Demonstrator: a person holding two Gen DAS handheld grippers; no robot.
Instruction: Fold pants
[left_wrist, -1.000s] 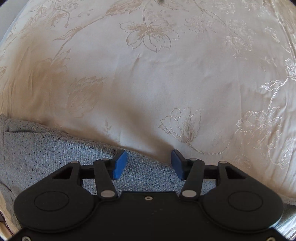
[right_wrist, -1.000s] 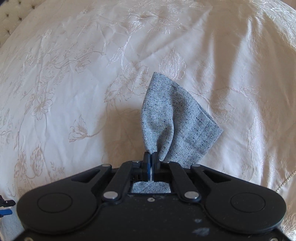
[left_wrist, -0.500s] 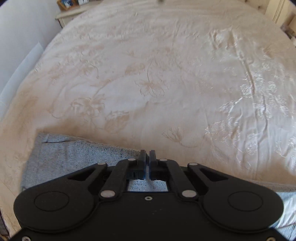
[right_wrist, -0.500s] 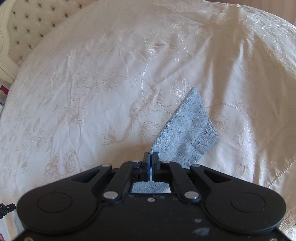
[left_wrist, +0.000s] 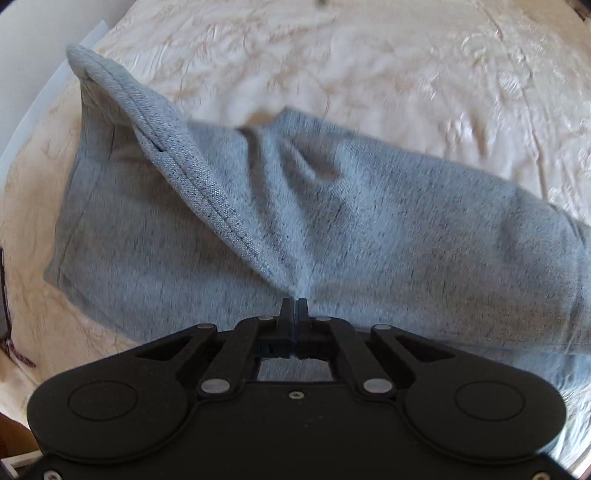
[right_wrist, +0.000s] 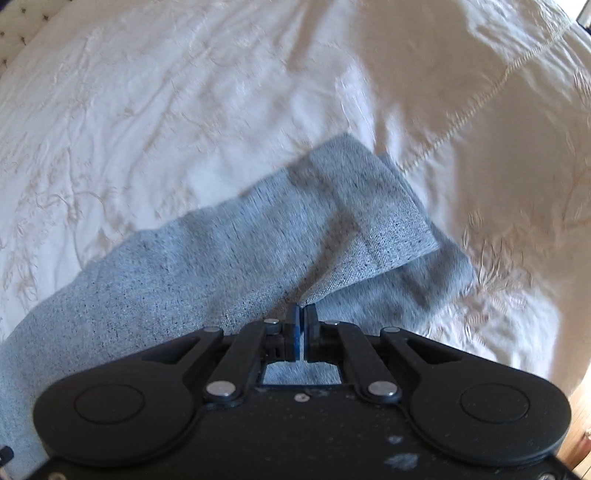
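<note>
Left gripper (left_wrist: 295, 308) is clenched on a pinch of the grey pants (left_wrist: 369, 229), at the stitched waistband edge that runs up and to the left from its tips. Right gripper (right_wrist: 303, 314) is likewise clamped on the pants (right_wrist: 207, 266), at the edge of the cuff end.

Count: 2 grippers, both black with blue pads; 1 pair of pants; 1 bed with a cream embroidered bedspread (left_wrist: 406, 74). In the right wrist view 2 leg ends lie stacked, the upper cuff (right_wrist: 391, 229) overlapping the lower one (right_wrist: 443, 273); a corded seam (right_wrist: 476, 107) of the bedspread runs diagonally just beyond them.

Pants sit on the bedspread, partly lifted where the grippers hold them; the waistband corner (left_wrist: 79, 55) stands raised at upper left in the left wrist view. Both views are motion-blurred.

Versus 1 second ago: the left gripper stood wide apart over the pants edge, holding nothing; now it is closed on the fabric. Far more grey cloth fills both views, where before only a strip and a small hanging cuff showed. The right gripper's hold is unchanged.
</note>
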